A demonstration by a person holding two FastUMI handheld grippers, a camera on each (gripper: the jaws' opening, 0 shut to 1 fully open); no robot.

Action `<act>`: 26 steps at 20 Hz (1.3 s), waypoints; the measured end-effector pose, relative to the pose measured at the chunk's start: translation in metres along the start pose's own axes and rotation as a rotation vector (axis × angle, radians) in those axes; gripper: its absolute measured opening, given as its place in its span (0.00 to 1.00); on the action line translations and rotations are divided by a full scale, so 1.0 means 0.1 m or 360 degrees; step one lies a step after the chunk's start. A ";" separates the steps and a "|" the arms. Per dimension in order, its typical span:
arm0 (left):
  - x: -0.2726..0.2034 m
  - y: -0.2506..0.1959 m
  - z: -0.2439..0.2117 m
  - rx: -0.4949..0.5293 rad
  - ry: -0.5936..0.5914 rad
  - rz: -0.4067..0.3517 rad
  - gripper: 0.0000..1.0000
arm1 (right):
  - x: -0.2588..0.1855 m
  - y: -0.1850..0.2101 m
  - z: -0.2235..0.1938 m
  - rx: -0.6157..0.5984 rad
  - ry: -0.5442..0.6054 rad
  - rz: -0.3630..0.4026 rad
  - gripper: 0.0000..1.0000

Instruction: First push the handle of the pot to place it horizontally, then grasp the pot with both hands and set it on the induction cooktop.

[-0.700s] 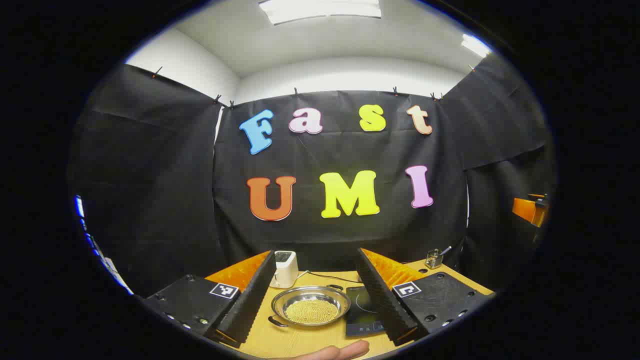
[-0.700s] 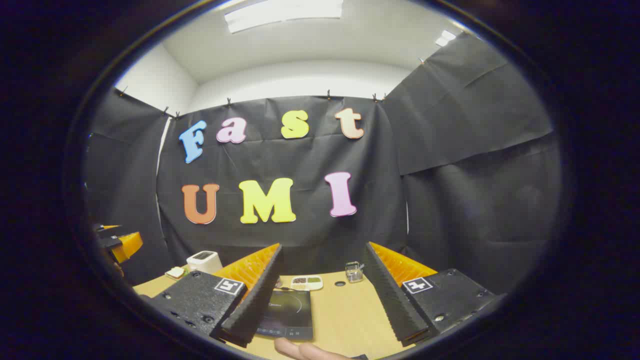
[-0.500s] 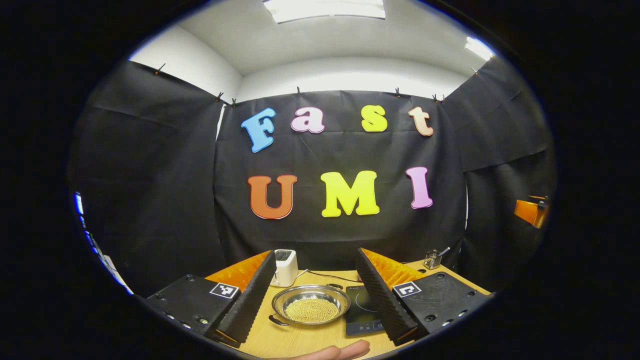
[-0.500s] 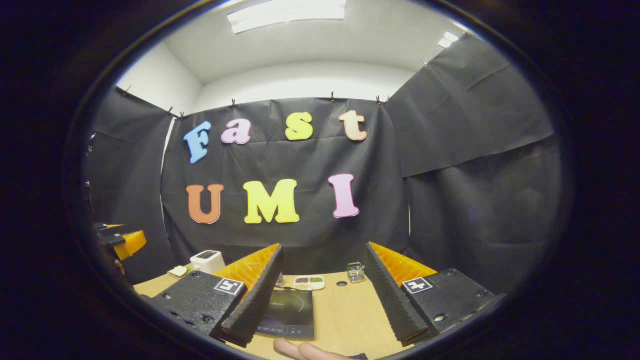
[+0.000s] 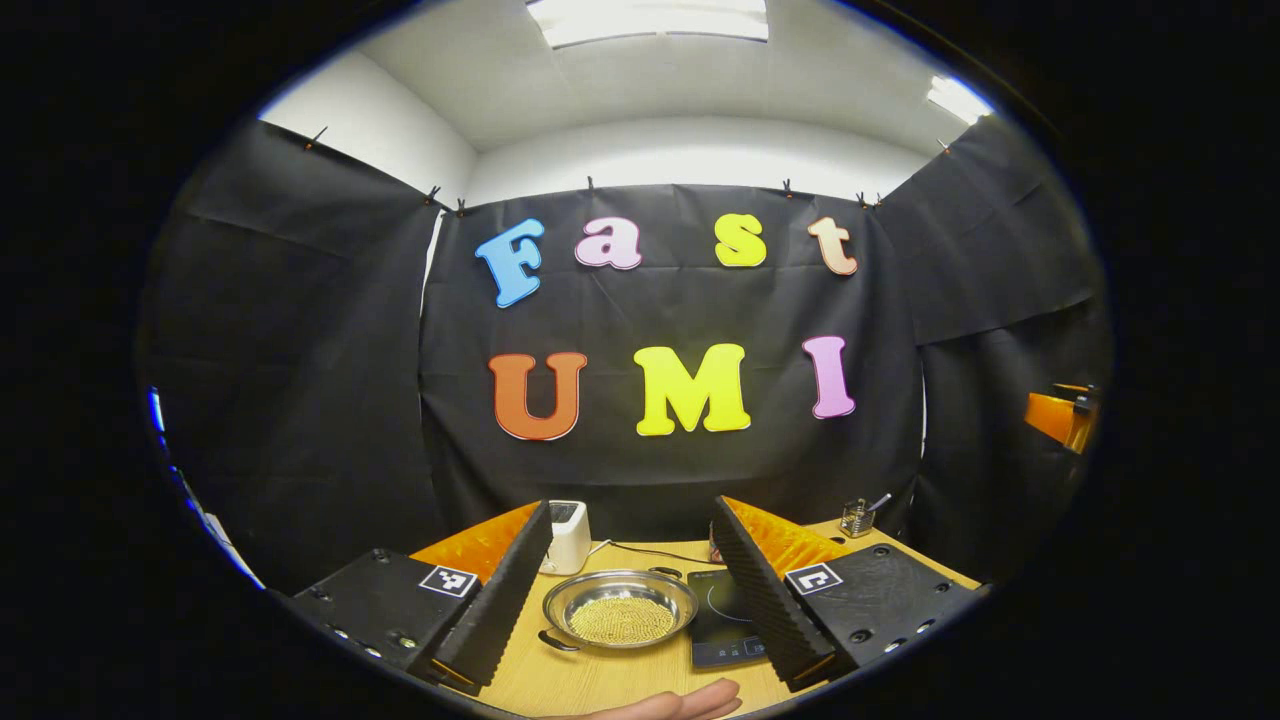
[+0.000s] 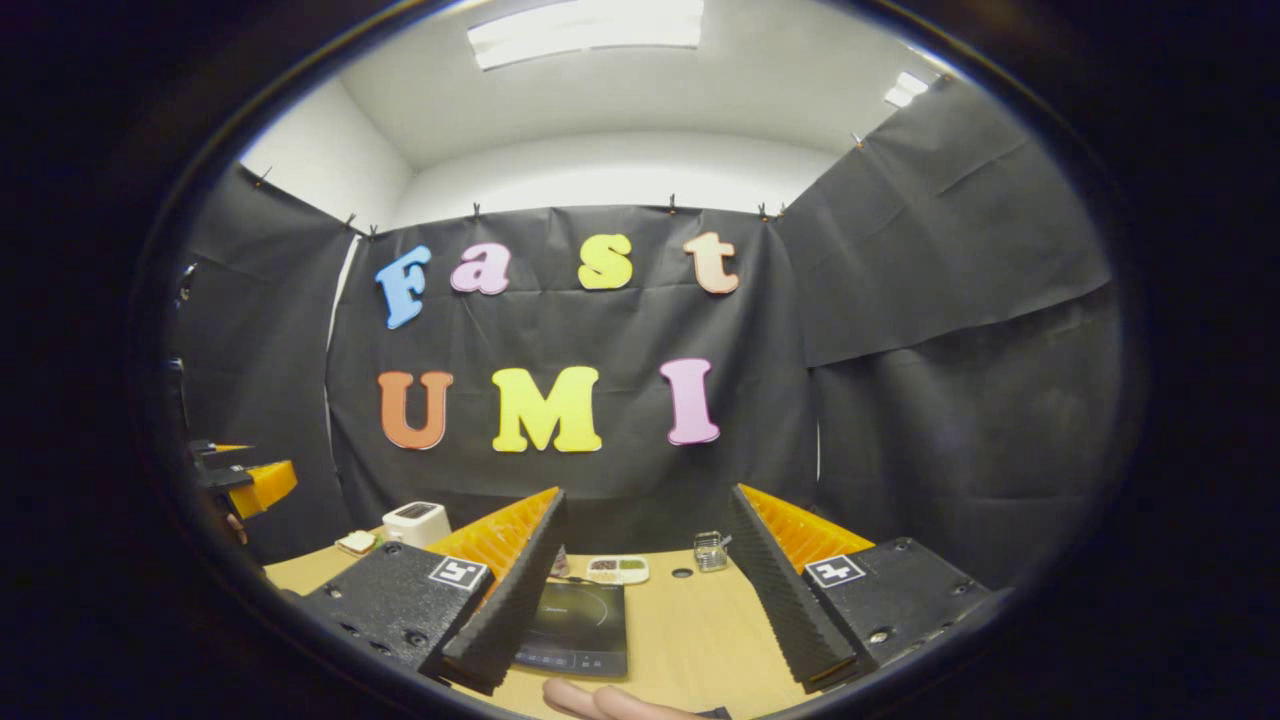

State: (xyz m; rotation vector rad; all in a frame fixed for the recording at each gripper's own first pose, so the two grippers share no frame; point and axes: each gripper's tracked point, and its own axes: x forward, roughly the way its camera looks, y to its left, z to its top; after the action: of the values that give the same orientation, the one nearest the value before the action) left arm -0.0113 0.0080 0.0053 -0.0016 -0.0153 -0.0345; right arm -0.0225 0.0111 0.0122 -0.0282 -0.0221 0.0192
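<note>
Little has moved: both views have only drifted slightly, and both tongs stay released, empty, above the table's [image 5: 600, 680] near edge. Left tongs [image 5: 630, 640] frame the pot [image 5: 620, 608], just left of the cooktop [image 5: 725, 615]; right tongs [image 6: 640, 640] face the cooktop. Handle-pushing looks unstarted; next, lower toward the pot, with open room around it.

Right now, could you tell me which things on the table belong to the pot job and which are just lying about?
For the job:
- round steel pot of yellow grains
- flat black induction cooktop
- left tongs, open
- right tongs, open

Lying about:
- white toaster
- small white divided tray
- small wire basket
</note>
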 end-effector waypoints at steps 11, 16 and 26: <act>0.08 0.08 -0.08 -0.0022 -0.0013 0.0023 0.95 | 0.01 0.05 -0.07 -0.0024 0.0012 0.0020 1.00; 0.19 0.08 -0.33 -0.0143 0.0077 -0.0011 0.82 | -0.02 0.15 -0.08 -0.0025 0.0005 0.0049 0.96; 0.30 0.08 -0.99 -0.0073 0.0352 -0.0144 0.10 | -0.15 0.58 -0.13 -0.0130 -0.0035 0.0172 1.00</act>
State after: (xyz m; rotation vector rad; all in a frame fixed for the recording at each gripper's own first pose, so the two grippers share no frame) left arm 0.0202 0.0152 -0.0934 -0.0432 0.2066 -0.1252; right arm -0.0378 0.0679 -0.0026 -0.1110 -0.0431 0.1268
